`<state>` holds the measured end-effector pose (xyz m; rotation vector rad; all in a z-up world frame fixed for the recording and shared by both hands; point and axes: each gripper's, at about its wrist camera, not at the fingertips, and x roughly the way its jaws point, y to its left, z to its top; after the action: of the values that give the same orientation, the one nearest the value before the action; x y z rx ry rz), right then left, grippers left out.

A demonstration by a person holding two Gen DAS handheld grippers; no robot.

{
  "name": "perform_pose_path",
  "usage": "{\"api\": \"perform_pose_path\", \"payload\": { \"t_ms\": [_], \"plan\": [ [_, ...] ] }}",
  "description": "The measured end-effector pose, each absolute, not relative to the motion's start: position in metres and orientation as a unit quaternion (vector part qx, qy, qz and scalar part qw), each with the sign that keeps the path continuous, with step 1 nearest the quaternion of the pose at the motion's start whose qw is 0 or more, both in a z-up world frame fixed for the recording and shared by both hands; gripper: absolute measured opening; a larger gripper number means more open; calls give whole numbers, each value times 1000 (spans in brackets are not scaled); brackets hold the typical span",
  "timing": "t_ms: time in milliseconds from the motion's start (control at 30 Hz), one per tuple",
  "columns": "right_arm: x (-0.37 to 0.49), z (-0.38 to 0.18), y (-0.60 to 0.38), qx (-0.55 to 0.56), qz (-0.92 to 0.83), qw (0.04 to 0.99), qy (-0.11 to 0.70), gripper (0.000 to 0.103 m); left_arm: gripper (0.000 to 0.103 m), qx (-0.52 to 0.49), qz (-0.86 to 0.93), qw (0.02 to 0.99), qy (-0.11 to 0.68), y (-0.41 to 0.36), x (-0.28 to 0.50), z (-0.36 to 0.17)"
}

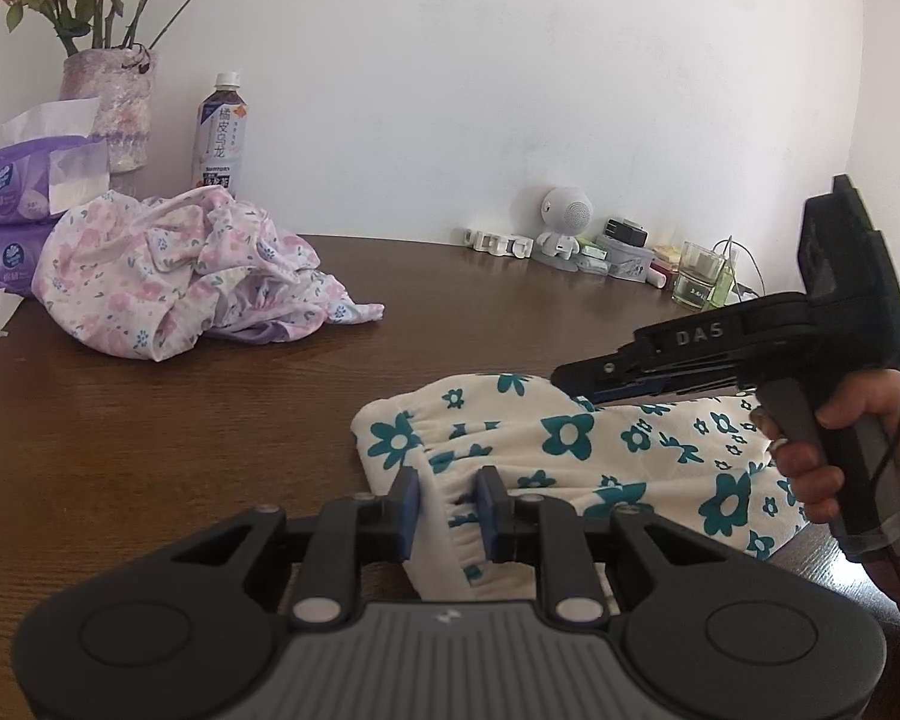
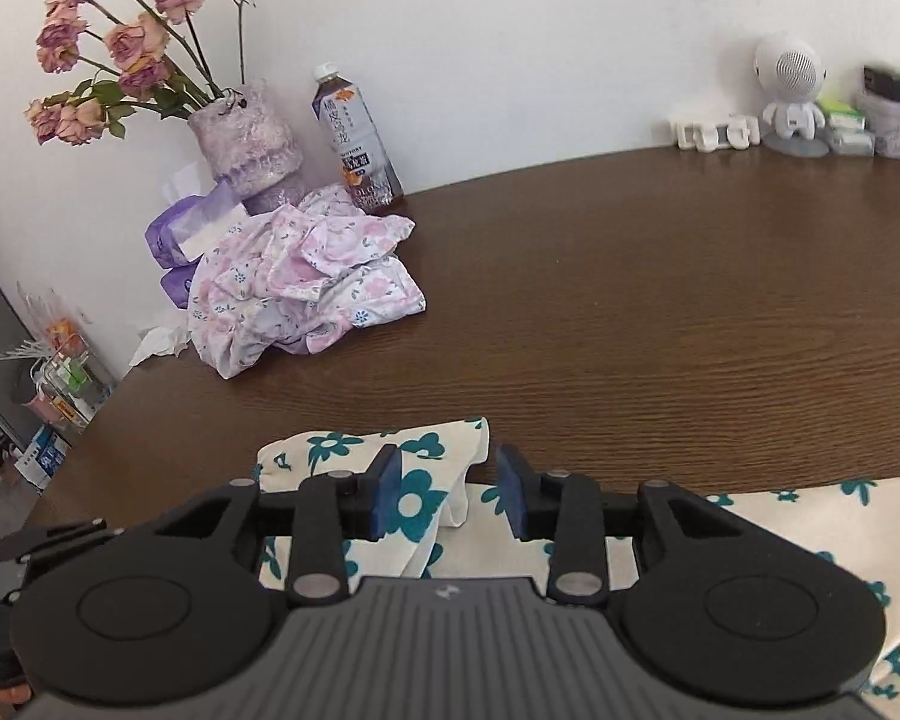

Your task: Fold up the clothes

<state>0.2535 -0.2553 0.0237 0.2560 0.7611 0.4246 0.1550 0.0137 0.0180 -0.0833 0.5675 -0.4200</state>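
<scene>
- The cloth (image 1: 576, 438) is cream with teal flowers, big blooms mixed with small ones, and has a gathered elastic band along one edge; it lies at the lower right of the left wrist view, on the near part of the worktop (image 1: 210, 420).
- The left gripper (image 1: 447, 507) has its jaws clamped on that gathered band, the fabric bunched between the blue pads.
- In the right wrist view the same cloth (image 2: 414, 504) sits at the bottom centre, one folded corner rising between the jaws of the right gripper (image 2: 450, 498).
- Those jaws stand apart; the left pad is at the fabric, the right pad is clear of it, over bare wood.
- A hand (image 1: 822, 450) holds the right gripper's handle at the right edge of the left wrist view, cut off by the frame.
- How far the cloth runs toward the viewer is hidden under both gripper bodies.
- A second garment (image 1: 174, 276), pink-flowered and crumpled, lies heaped at the left, well apart from the cloth.
- Behind the heap stand a vase (image 1: 114, 102) of dried roses, a bottle (image 1: 219, 132) and purple tissue packs (image 1: 12, 180).
- The worktop is dark brown wood grain against a white wall (image 1: 510, 60).
- Small items line the far edge at the wall, among them a white figure (image 1: 564, 222); the rest are too small to make out.
</scene>
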Motion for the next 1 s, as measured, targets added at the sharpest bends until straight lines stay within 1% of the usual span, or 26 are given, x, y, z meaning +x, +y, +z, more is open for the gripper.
{"api": "perform_pose_path", "payload": {
  "t_ms": [67, 100, 133, 167, 200, 367, 500, 667, 767, 1000],
  "plan": [
    [263, 16, -251, 137, 214, 888, 383, 35, 18, -44, -207, 937, 278, 15, 156, 18],
    [267, 12, -249, 145, 219, 882, 390, 29, 18, -45, -207, 937, 279, 15, 156, 18],
    [269, 9, -247, 152, 226, 877, 396, 12, 18, -47, -208, 936, 279, 16, 156, 17],
    [267, 9, -246, 157, 234, 874, 396, 4, 18, -49, -208, 936, 279, 17, 156, 17],
    [262, 11, -245, 160, 241, 873, 393, 3, 18, -49, -208, 936, 279, 17, 156, 17],
    [228, 33, -263, 224, 285, 860, 360, 2, 19, -47, -208, 937, 277, 16, 155, 17],
    [219, 19, -276, 240, 265, 850, 387, 2, 21, -46, -205, 938, 276, 16, 154, 18],
    [219, -4, -275, 232, 243, 851, 403, 2, 24, -50, -192, 950, 242, 20, 146, 33],
    [216, -3, -267, 194, 240, 866, 394, 2, 25, -33, -184, 956, 226, 18, 150, 46],
    [218, 0, -264, 172, 241, 876, 380, 2, 23, -10, -191, 943, 274, -2, 190, 33]
  ]
}}
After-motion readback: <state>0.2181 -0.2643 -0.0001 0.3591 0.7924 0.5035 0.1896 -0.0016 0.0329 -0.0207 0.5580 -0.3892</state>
